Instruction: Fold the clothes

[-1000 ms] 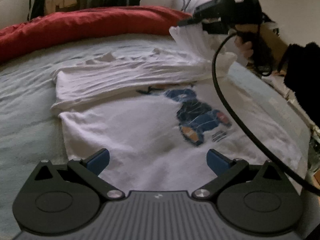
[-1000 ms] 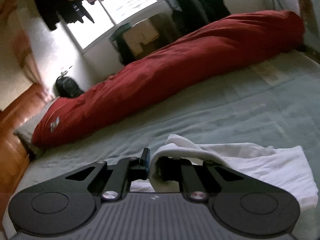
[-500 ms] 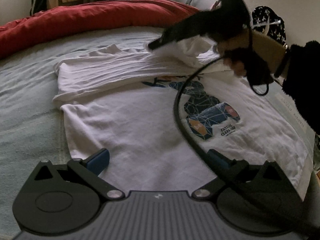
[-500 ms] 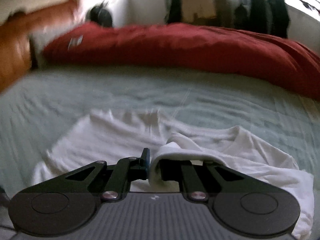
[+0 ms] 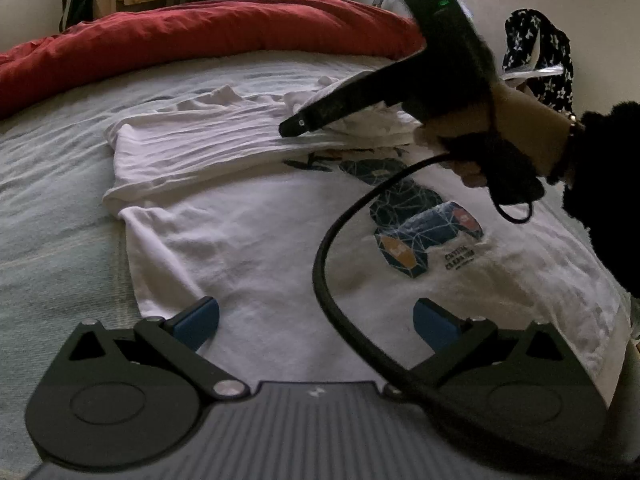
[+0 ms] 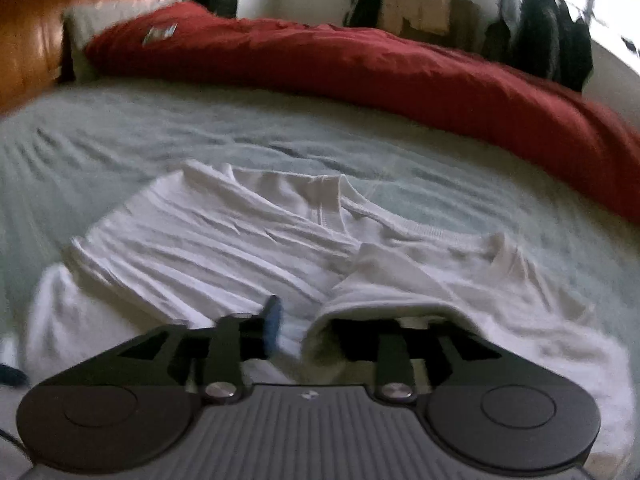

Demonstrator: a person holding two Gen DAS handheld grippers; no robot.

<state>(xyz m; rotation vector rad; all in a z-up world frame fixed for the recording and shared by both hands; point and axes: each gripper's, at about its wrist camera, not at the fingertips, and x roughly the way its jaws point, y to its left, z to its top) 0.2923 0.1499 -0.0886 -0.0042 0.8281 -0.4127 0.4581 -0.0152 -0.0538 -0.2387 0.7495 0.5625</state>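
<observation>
Red duvet [image 5: 208,36], hanging dark clothes [image 6: 556,36]

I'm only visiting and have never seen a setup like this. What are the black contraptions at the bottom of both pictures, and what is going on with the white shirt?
There is no robot here. A person holds a two-finger gripper in each hand, and a camera on each looks along its fingers. The left gripper hangs open above a white T-shirt spread on the bed. Its camera also sees the right gripper in the person's hand. The right gripper's jaws are opening, with a fold of shirt draped over one finger. A red duvet lies behind.
</observation>
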